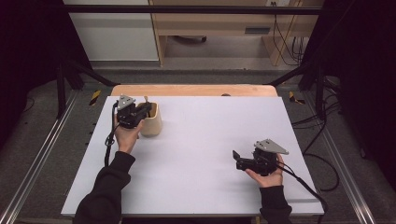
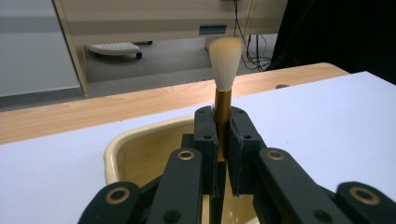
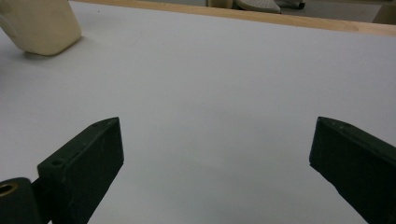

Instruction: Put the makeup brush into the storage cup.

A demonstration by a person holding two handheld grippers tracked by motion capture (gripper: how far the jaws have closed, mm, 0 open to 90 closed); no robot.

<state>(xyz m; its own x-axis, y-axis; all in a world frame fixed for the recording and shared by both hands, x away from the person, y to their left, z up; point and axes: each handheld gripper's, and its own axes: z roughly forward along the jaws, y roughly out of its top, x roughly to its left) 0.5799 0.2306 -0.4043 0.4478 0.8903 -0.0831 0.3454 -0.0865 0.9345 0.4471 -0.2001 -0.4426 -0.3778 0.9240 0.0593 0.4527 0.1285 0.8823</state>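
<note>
While the left gripper (image 2: 222, 140) clamps its jaws on the gold handle of a brush (image 2: 224, 84), it holds that brush upright, pale bristles up, over the cream cup (image 2: 135, 154) at the far left of the white board (image 1: 201, 140). Near the board's right front, the right gripper (image 3: 215, 158) hovers low, jaws spread wide on nothing, well apart from the cup.
</note>
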